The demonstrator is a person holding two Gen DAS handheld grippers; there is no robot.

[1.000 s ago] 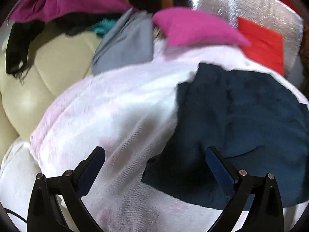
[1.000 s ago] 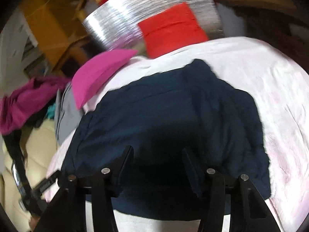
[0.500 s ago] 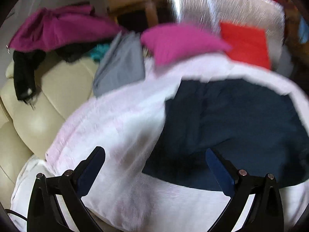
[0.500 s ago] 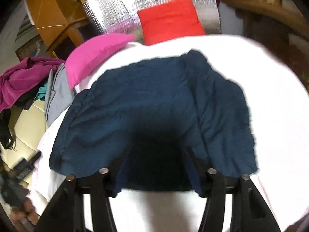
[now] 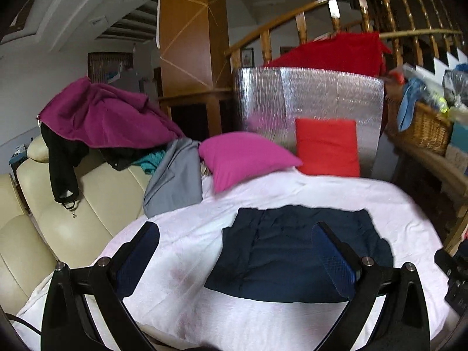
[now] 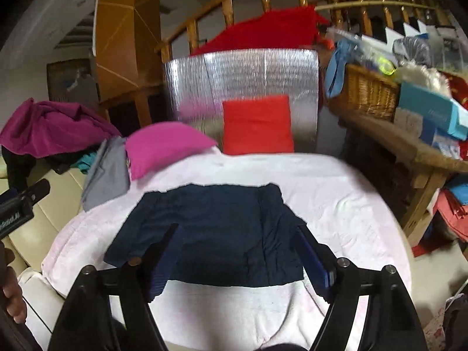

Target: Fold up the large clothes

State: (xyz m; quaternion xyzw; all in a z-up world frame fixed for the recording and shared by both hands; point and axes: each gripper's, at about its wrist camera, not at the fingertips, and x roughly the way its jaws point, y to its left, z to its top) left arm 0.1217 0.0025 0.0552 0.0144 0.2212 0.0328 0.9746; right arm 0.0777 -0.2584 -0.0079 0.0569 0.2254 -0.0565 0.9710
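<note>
A dark navy garment [image 5: 295, 248] lies folded flat on a pale pink blanket [image 5: 181, 251] over the couch; it also shows in the right wrist view [image 6: 216, 228]. My left gripper [image 5: 237, 245] is open and empty, raised above and back from the garment's left edge. My right gripper [image 6: 237, 245] is open and empty, raised above the garment's near edge. Neither gripper touches the cloth.
A magenta pillow [image 5: 242, 158], a red pillow [image 5: 327, 146] and a silver foil panel [image 5: 310, 96] stand behind. A grey garment [image 5: 175, 181] and a magenta garment [image 5: 102, 117] lie on the cream couch [image 5: 73, 204]. A wicker basket [image 6: 365, 93] sits right.
Both grippers have pulled up and back from the navy garment, so the room behind is now in view. The garment lies still on the blanket.
</note>
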